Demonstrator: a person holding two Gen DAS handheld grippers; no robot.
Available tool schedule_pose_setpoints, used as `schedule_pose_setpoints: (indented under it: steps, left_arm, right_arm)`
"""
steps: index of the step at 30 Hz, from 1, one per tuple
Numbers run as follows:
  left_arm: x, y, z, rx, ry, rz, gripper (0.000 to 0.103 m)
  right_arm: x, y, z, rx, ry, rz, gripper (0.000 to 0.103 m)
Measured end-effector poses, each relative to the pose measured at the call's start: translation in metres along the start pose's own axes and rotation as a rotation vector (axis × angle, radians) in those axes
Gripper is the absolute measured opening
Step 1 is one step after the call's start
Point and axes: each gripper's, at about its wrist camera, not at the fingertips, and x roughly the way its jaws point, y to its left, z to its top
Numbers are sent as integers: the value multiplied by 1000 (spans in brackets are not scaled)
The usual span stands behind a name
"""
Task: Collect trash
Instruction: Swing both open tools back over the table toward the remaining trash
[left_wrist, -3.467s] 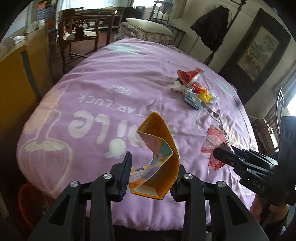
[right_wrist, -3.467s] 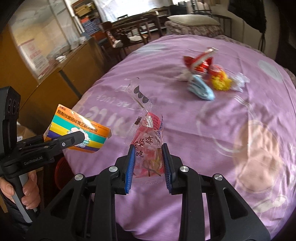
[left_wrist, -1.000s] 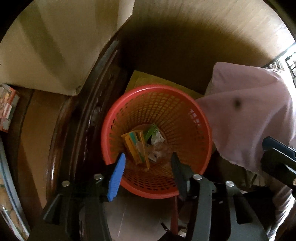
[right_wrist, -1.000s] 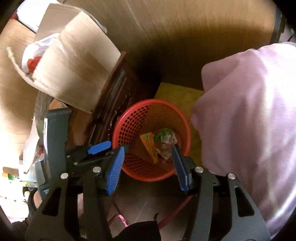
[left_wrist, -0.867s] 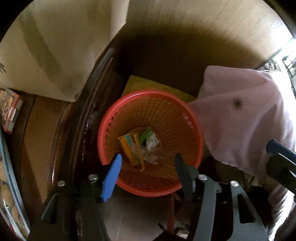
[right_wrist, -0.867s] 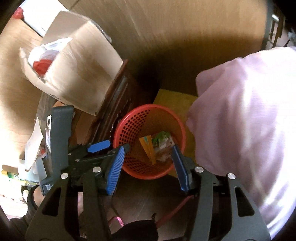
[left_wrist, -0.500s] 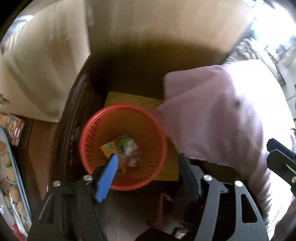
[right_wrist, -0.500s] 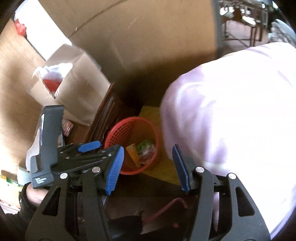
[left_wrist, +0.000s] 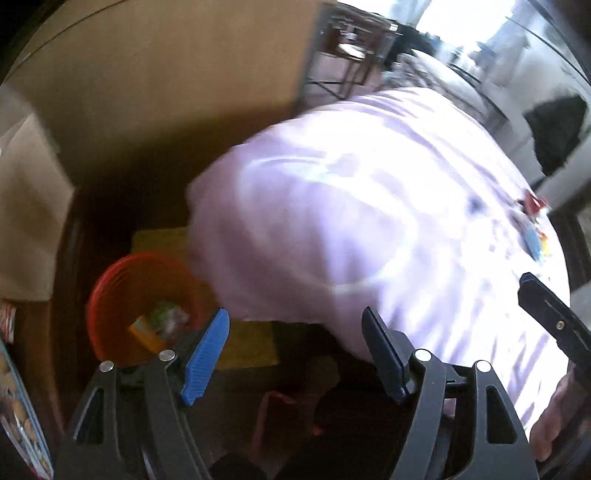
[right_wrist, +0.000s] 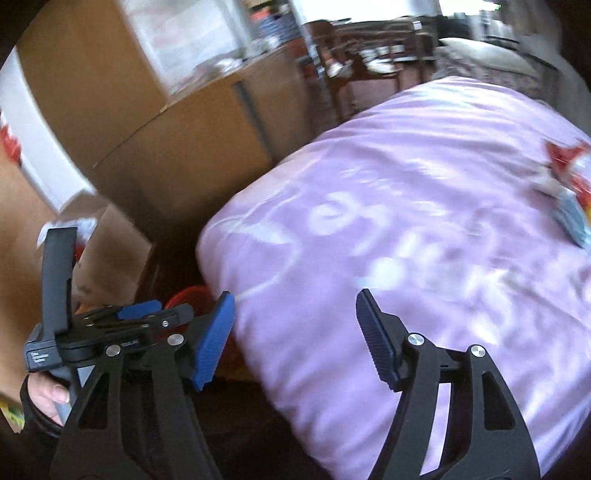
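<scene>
Nearest each lens, left gripper (left_wrist: 295, 350) and right gripper (right_wrist: 295, 332) show fingers opening, wide, nothing between them. At eight o'clock in the left view, the red basket (left_wrist: 110, 295) holds wrappers (left_wrist: 155, 325). Farther, remaining trash (right_wrist: 569, 192) lies on the purple bed (right_wrist: 406, 240) at three o'clock.

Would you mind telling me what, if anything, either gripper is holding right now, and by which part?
Nothing is held: the left gripper and right gripper are both empty, jaws opening, with the dropped wrappers lying in the red plastic mesh basket.

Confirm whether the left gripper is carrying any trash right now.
No: the left gripper has nothing between its opening jaws; wrappers lie in the red basket.
</scene>
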Motion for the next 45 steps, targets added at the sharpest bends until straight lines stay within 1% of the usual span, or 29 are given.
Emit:
schedule_pose_setpoints:
  steps: [1, 5, 9, 13, 20, 23, 26, 31, 35, 41, 45]
  left_arm:
    - [1, -16, 2, 28, -3, -15, 74]
    - [5, -62, 7, 107, -19, -50, 79]
    - [13, -102, 9, 179, -20, -84, 79]
    - [17, -136, 11, 236, -14, -108, 79]
    - [18, -171, 21, 290, -27, -126, 79]
    - [22, -181, 25, 291, -22, -137, 82]
    - [29, -190, 27, 293, -8, -147, 83]
    - [43, -204, 33, 301, 16, -155, 83]
    - [55, -213, 39, 303, 44, -152, 83]
    - [74, -238, 53, 323, 68, -160, 83]
    - [87, -254, 58, 327, 88, -182, 83]
  right_arm:
    - [-5, -8, -2, 15, -11, -11, 67]
    - [-31, -53, -11, 97, -56, -67, 69]
    - [-48, -91, -18, 167, -80, -113, 69]
    - [-58, -119, -23, 228, -99, -144, 69]
    - [-69, -158, -26, 294, -126, -204, 69]
    - [-71, -171, -26, 315, -128, -219, 69]
    - [-71, -184, -25, 331, -127, -244, 69]
    - [-67, -207, -12, 328, -114, -312, 69]
    - [-67, -231, -1, 362, -115, -341, 69]
    - [-74, -271, 19, 400, -141, -402, 69]
    - [-83, -296, 25, 439, -165, -450, 69]
